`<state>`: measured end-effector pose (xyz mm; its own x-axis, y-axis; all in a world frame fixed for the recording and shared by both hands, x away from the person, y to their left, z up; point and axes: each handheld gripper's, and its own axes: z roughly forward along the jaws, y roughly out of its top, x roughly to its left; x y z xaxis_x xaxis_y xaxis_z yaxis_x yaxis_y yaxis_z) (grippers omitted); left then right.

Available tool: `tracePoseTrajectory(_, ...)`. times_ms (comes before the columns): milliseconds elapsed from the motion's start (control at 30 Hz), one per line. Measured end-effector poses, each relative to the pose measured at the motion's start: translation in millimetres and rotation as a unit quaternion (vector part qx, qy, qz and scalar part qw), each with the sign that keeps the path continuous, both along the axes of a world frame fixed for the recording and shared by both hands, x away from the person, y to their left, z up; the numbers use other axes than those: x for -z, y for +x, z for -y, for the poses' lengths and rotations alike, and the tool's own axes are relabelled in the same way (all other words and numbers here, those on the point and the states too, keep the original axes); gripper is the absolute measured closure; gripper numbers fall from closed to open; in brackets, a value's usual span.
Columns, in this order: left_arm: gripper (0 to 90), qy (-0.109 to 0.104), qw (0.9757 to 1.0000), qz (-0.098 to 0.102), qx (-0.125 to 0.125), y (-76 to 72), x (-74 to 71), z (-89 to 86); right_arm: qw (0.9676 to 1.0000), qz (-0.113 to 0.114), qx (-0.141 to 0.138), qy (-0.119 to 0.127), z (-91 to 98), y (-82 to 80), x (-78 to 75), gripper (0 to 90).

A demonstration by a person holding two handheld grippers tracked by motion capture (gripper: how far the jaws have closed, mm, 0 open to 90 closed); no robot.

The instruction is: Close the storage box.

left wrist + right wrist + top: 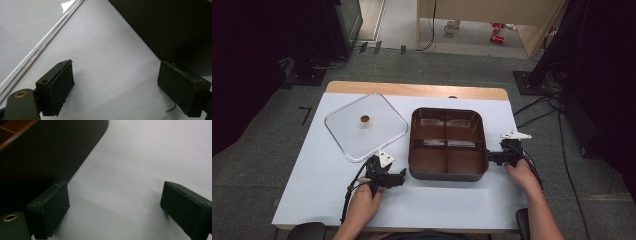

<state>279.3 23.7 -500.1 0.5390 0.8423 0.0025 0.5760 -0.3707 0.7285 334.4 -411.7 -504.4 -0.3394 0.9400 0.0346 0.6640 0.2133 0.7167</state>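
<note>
A dark brown square pot with a cross divider making four compartments stands on the white table. Its clear square lid, with a small gold knob, lies flat to the pot's left. My left gripper rests open on the table by the pot's front left corner; the pot's dark wall and the lid's edge flank its jaws. Open too, my right gripper sits at the pot's right side, with the pot wall beside its jaws. Nothing is between either pair.
A wooden strip runs along the table's far edge. Bare white tabletop lies at the front and left. Cables trail on the grey floor at the right, and dark equipment stands sit beyond the table.
</note>
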Motion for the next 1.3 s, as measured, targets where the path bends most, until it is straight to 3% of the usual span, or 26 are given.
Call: tracePoseTrajectory(1300,13.5,0.003,1.0,0.0,0.001,0.1,-0.1,0.7,1.0,-0.001,0.0,0.0,0.1,0.1,0.0,7.8)
